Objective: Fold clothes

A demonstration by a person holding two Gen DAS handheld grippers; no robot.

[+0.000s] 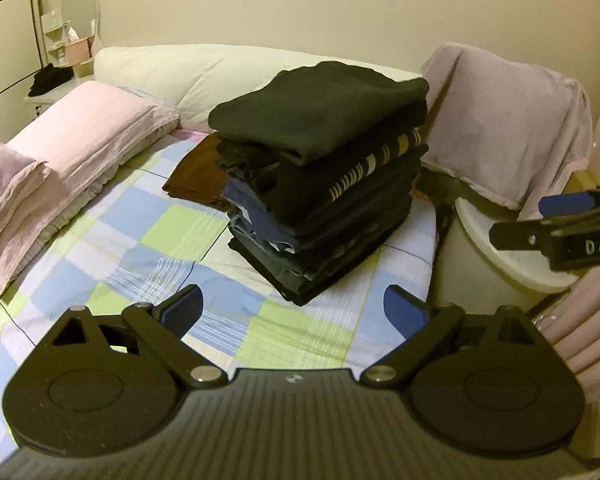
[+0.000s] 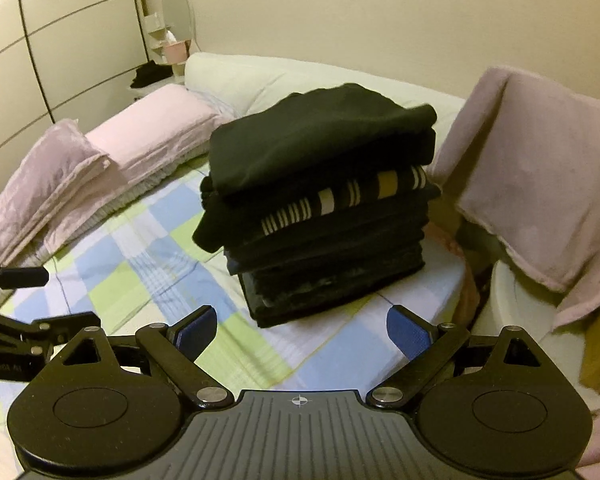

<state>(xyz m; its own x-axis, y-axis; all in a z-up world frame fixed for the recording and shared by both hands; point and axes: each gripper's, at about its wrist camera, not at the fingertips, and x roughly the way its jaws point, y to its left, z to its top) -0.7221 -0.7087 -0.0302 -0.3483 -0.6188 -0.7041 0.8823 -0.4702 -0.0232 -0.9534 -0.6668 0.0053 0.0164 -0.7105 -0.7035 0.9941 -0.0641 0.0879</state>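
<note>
A tall stack of folded dark clothes (image 1: pixel 320 184) stands on the checked bedsheet (image 1: pixel 140 248), with a black garment on top and a striped one below it. It also shows in the right wrist view (image 2: pixel 320 208). A brown garment (image 1: pixel 196 180) lies flat behind the stack's left side. My left gripper (image 1: pixel 294 312) is open and empty, just short of the stack's near edge. My right gripper (image 2: pixel 302 334) is open and empty, also in front of the stack. The right gripper shows at the right edge of the left view (image 1: pixel 556 224).
Pink pillows (image 1: pixel 72 148) lie along the left of the bed, with a white headboard cushion (image 1: pixel 172 72) behind. A pink towel (image 1: pixel 508 124) hangs at the right over a white basket (image 1: pixel 500 252). A dresser with an oval mirror (image 1: pixel 78 4) stands far left.
</note>
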